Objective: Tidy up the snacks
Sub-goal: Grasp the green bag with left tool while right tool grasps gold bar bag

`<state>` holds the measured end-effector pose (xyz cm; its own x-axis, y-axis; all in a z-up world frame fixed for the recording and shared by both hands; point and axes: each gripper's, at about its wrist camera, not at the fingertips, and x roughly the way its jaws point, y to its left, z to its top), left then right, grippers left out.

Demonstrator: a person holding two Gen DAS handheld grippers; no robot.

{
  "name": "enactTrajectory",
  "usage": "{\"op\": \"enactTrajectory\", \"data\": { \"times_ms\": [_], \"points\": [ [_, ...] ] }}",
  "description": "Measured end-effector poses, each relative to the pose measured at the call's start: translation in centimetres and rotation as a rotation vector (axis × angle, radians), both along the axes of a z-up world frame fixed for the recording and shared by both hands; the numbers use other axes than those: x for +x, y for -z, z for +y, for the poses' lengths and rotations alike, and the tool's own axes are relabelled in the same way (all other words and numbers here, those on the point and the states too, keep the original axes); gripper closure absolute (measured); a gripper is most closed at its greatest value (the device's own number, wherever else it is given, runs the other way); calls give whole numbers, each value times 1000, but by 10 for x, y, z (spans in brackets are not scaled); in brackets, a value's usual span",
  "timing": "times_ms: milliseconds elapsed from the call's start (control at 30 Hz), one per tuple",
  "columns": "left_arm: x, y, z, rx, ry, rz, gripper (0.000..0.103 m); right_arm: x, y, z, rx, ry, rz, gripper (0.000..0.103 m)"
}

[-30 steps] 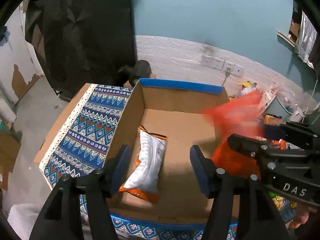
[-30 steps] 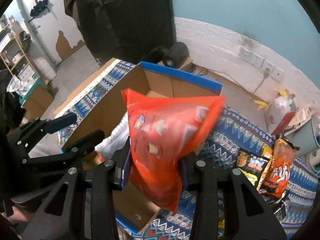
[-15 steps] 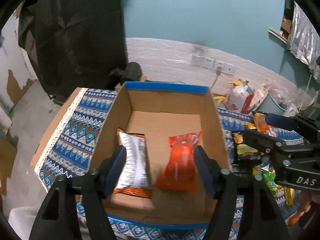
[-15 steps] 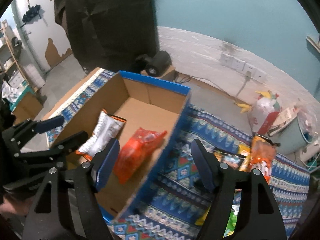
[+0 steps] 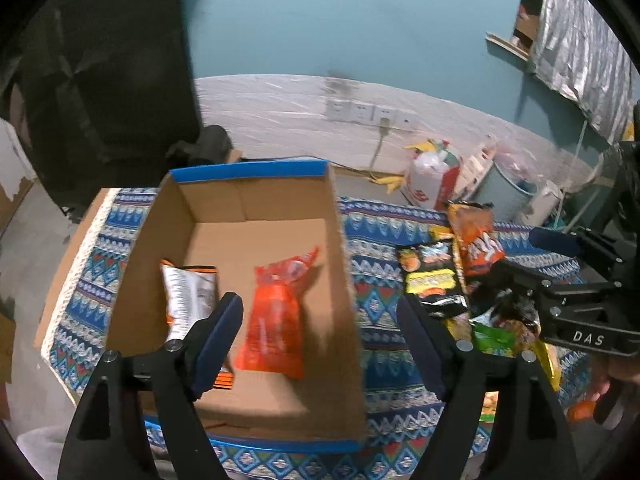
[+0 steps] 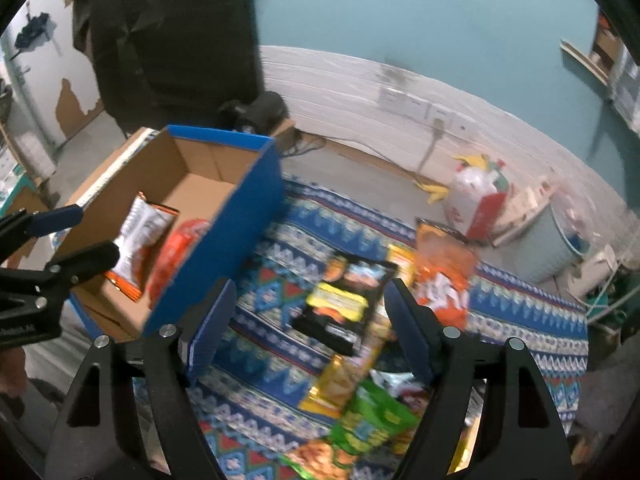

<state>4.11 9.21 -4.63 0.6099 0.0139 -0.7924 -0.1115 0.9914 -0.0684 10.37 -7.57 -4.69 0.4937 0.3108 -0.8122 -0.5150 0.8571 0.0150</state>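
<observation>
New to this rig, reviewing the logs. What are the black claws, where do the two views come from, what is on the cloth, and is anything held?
No robot arm: a person holds a two-finger gripper in each hand, with a fisheye camera on each looking along its fingers. The left gripper view looks into the cardboard box, which holds a white-and-orange bag and an orange bag. The right gripper view looks over the patterned cloth, where a black snack bag, an orange chip bag and a green bag lie. Both grippers are open and hold nothing.

Two snack bags [image 5: 276, 312] lie side by side in the box [image 5: 340, 240]; a snack pile [image 6: 348, 320] lies on the cloth [image 6: 280, 240] to its right.
</observation>
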Motion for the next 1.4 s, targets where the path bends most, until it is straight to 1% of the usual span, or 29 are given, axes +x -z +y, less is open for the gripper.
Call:
{"op": "enactTrajectory", "data": {
  "times_ms": [167,400,567,833,1033,1133,1267,1333,1400],
  "points": [
    [4,4,-26,3,49,25,22,1,4,-35,-4,51,6,26],
    [10,15,-62,0,120,89,22,1,13,-87,-21,130,19,26],
    [17,27,-86,10,159,126,22,1,25,-128,-26,195,46,26],
    [23,46,-120,6,214,178,22,-1,51,-187,-40,289,111,26],
    [31,57,-149,17,260,211,22,-4,69,-217,-44,330,146,26],
    [33,64,-161,20,276,230,22,-4,84,-230,-49,349,181,26],
    [35,77,-172,9,283,253,22,-3,105,-235,-62,350,224,27],
    [35,84,-177,-9,287,272,22,-4,115,-234,-81,341,245,27],
    [34,89,-183,-23,296,283,22,-4,126,-233,-100,329,261,30]
  ]
}}
